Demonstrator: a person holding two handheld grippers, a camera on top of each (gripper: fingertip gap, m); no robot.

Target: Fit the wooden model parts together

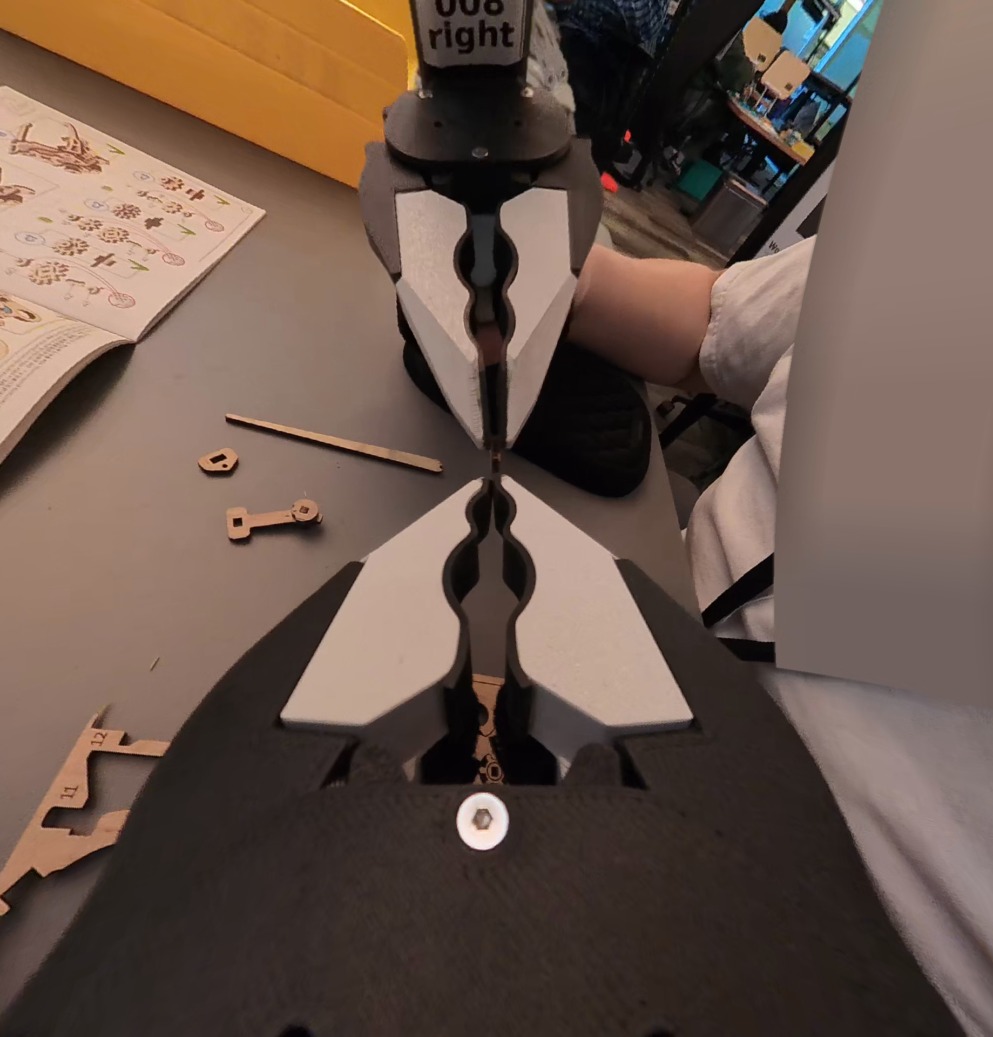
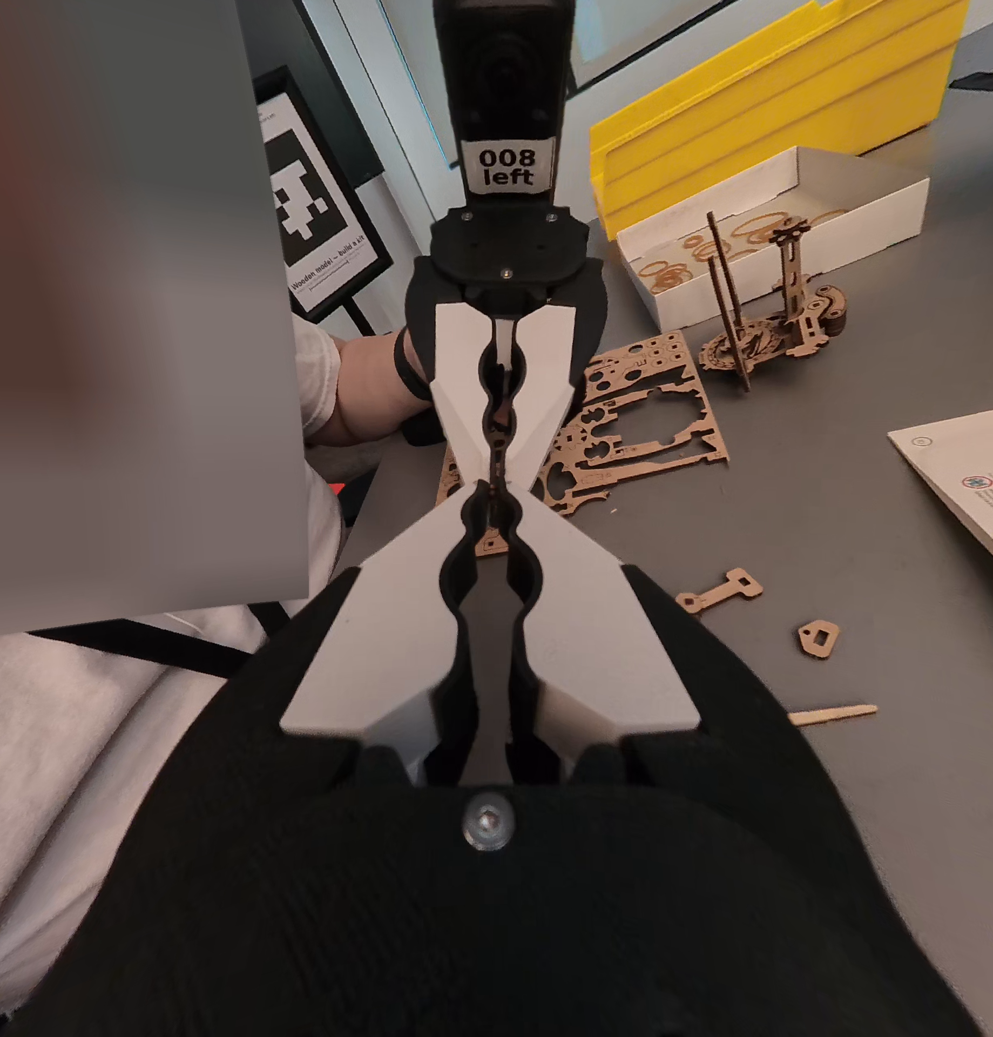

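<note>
My left gripper (image 1: 493,489) and right gripper (image 2: 491,496) point at each other, tip to tip, above the grey table (image 1: 314,589). Both stand shut. A thin wooden part (image 1: 495,463) seen edge-on bridges the small gap between the tips; it also shows in the right wrist view (image 2: 494,481). Each gripper pinches one end of what sits there; I cannot tell whether it is one piece or two. The right gripper (image 1: 494,443) shows across from me in the left wrist view, the left gripper (image 2: 497,474) in the right wrist view.
Loose on the table lie a key-shaped wooden lever (image 1: 272,519), a small tab (image 1: 219,461) and a thin stick (image 1: 334,443). A punched wooden sheet (image 2: 640,426), a part-built model (image 2: 774,331), a white box (image 2: 864,196), a yellow bin (image 2: 763,101) and an instruction booklet (image 1: 90,224) surround them. Less than 4 cm separates the two grippers' tips.
</note>
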